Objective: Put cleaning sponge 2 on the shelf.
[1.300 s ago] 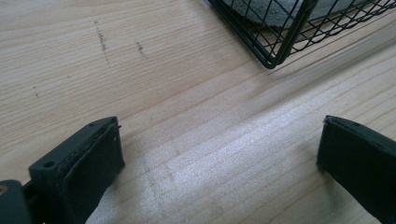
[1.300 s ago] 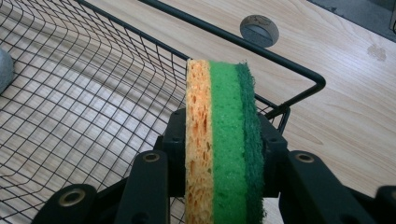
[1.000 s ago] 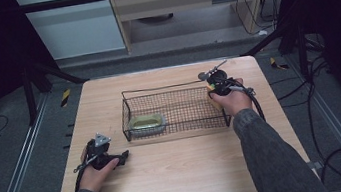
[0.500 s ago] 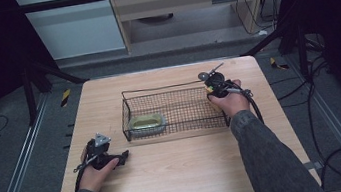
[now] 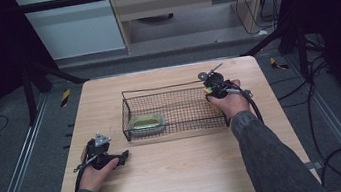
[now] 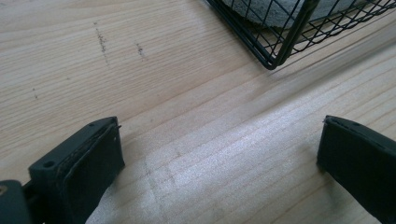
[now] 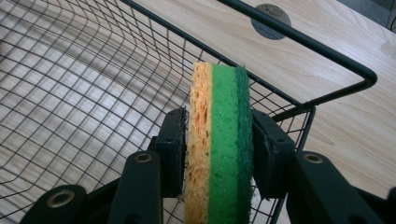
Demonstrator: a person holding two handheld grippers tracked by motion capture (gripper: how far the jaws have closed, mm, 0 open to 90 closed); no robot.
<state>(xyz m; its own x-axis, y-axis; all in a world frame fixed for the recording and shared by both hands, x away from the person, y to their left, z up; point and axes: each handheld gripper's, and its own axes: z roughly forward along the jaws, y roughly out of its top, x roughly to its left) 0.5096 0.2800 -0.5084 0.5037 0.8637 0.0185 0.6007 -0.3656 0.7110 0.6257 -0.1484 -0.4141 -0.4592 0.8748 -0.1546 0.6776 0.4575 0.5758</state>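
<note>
Right gripper view, sponge (image 7: 219,140) clamped between fingers (image 7: 173,149), above basket (image 7: 70,93)

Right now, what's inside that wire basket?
In the wire basket lies a pale object at its left end. The right hand-held gripper holds a sponge over the right end.

A round grey disc (image 7: 271,20) lies on the wooden table (image 5: 183,165) beyond the basket's corner
</note>
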